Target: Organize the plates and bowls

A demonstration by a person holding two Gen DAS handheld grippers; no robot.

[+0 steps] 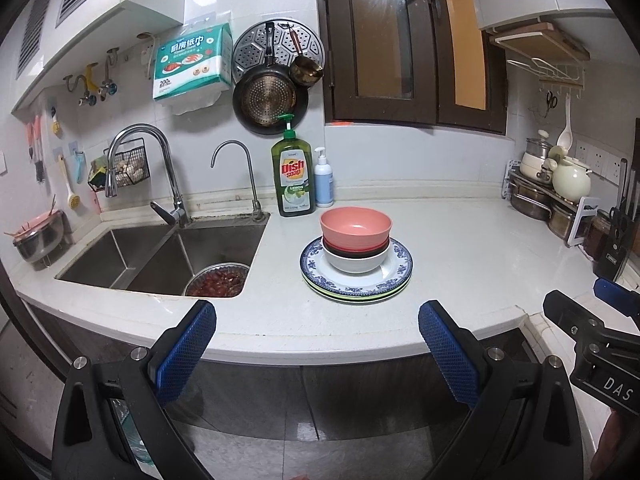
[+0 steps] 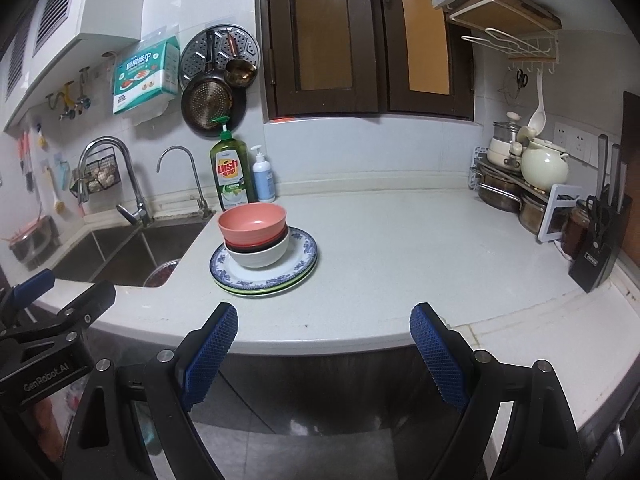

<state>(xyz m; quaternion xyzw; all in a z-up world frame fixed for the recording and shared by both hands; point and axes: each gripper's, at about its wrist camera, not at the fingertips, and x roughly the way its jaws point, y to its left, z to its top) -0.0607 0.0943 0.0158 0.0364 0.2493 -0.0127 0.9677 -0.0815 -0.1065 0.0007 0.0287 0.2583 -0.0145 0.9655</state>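
Your left gripper (image 1: 318, 320) has its blue-padded fingers (image 1: 188, 352) spread wide with nothing between them, held off the near edge of the white countertop (image 1: 460, 248) and pointing across it. Your right gripper (image 2: 324, 324) is the same: jaws wide apart, empty, short of the counter edge, and it shows at the right border of the left wrist view as well.

The stack you are working with sits on the counter ahead of both tools, just right of the sink (image 1: 160, 256). At the bottom are plates (image 1: 356, 280), the top one white with a blue patterned rim and at least one green-edged plate under it. On the plates stands a nest of bowls: a white bowl (image 1: 354, 262) lowest, a dark one and a red one showing only as thin rims above it, and a pink bowl (image 1: 355, 226) on top, sitting slightly tilted. Neither gripper touches the stack; both are well apart from it.

Behind the stack, against the wall, stand a green dish soap bottle (image 1: 292, 176) and a smaller white pump bottle (image 1: 323, 178), side by side. In the sink lies a metal bowl (image 1: 218, 280) holding something dark red. At the far right of the counter are pots on a rack (image 1: 536, 196) and a knife block (image 2: 600, 252)
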